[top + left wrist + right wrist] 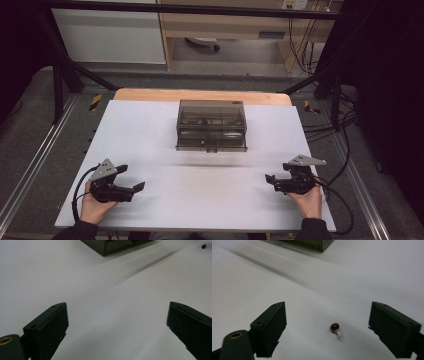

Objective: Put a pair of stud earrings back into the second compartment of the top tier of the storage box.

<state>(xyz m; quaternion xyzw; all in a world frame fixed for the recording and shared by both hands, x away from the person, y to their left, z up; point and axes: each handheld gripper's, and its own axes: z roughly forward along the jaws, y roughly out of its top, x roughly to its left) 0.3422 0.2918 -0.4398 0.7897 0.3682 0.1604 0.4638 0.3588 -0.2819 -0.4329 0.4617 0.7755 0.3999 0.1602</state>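
The open right claw (328,327) straddled the small red-headed metal pin (336,329); closing squarely on its head seemed wise.

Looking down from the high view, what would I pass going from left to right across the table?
Left gripper in a hand, then the smoky clear box farther back at the middle, then the right gripper in the other hand.

grippers: 2 (left gripper (131,188), right gripper (270,179)) | red-headed pin (335,328): 1 | smoky plastic box (211,125): 1 | white table (200,200): 1
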